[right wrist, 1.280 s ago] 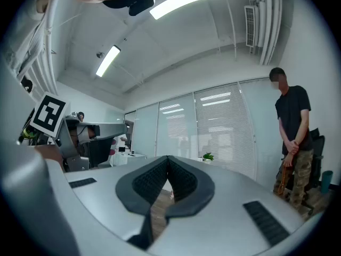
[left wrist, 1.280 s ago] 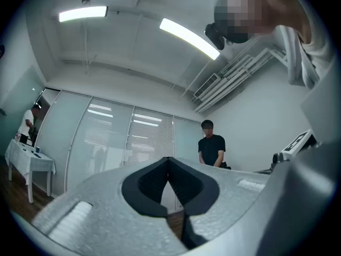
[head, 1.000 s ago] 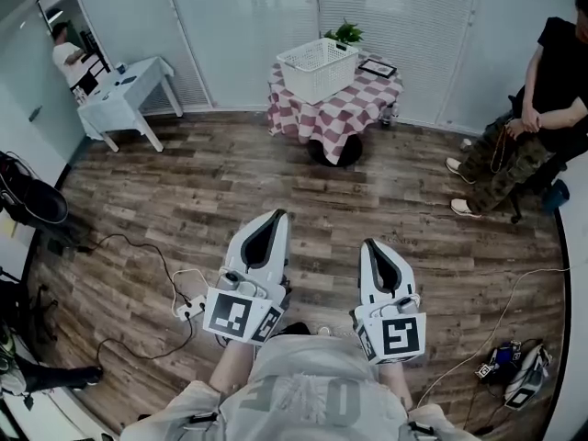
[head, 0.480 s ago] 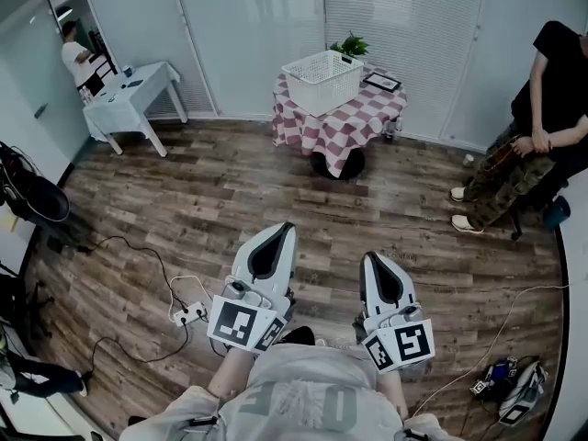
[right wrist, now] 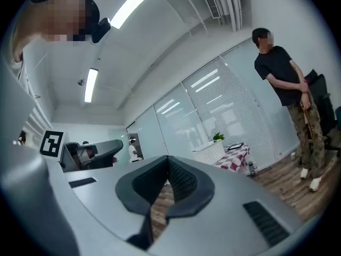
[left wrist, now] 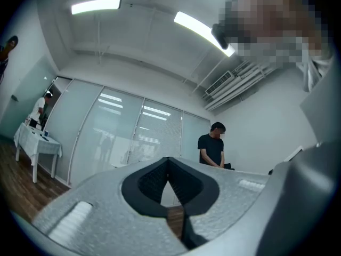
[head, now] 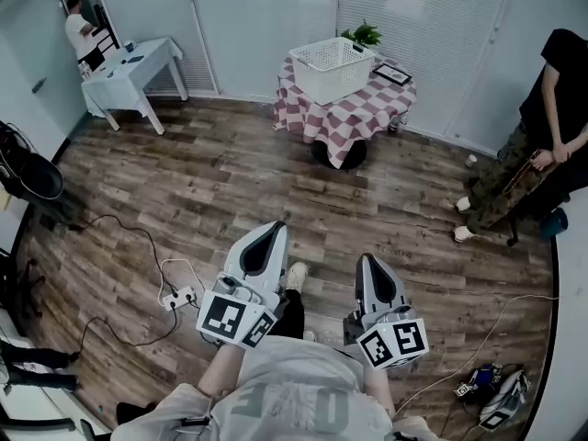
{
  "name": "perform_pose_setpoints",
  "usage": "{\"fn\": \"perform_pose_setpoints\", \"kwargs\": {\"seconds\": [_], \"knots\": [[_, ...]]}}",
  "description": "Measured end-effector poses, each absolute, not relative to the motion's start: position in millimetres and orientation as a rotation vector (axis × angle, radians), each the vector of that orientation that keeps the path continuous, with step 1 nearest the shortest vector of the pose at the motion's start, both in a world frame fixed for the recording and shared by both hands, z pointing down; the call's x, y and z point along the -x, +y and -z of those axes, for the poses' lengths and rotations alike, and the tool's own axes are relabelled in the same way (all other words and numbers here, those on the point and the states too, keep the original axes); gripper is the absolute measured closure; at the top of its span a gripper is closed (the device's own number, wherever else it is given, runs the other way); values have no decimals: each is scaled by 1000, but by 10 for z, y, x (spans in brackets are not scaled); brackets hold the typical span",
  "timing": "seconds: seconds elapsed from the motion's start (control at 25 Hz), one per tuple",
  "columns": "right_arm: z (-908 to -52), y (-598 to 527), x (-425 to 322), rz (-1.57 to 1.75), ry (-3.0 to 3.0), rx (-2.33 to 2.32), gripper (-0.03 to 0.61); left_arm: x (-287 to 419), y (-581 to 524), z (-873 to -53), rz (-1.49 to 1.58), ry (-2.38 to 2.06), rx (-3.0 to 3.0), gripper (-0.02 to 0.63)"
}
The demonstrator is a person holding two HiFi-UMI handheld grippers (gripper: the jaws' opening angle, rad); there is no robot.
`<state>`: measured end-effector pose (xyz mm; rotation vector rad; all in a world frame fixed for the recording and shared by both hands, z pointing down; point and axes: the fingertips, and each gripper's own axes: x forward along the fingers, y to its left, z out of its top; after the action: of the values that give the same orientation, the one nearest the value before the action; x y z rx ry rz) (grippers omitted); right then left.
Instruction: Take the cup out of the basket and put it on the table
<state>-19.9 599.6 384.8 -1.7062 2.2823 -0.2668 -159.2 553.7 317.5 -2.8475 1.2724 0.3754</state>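
A white slatted basket (head: pixel 333 68) stands on a round table with a red-and-white checked cloth (head: pixel 354 113) at the far side of the room; the same table (right wrist: pixel 237 154) shows small in the right gripper view. No cup shows; the basket's inside is hidden. Both grippers are held close to my body, far from the table. My left gripper (head: pixel 269 231) points forward with its jaws together and nothing between them. My right gripper (head: pixel 369 263) is likewise shut and empty. Each gripper view shows its tips meeting, left gripper (left wrist: pixel 169 159), right gripper (right wrist: pixel 168 159).
A person in a black shirt (head: pixel 551 145) stands at the right. A white desk (head: pixel 133 72) is at the back left. Cables and a power strip (head: pixel 179 297) lie on the wooden floor at the left; more gear (head: pixel 487 398) lies at the lower right. A potted plant (head: pixel 365 35) is behind the basket.
The view has shifted forward and to the right; the table and basket sit slightly further right in view. Both grippers stay shut and have dropped a little lower in the frame.
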Motion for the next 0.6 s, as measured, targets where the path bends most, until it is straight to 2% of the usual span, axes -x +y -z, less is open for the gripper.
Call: {"fn": "perform_pose_setpoints", "kwargs": {"seconds": [0.6], "knots": [[-3856,4490,160,122,2472,1797,568,1267,3996,-3224,-333,1192,2894,609]]}}
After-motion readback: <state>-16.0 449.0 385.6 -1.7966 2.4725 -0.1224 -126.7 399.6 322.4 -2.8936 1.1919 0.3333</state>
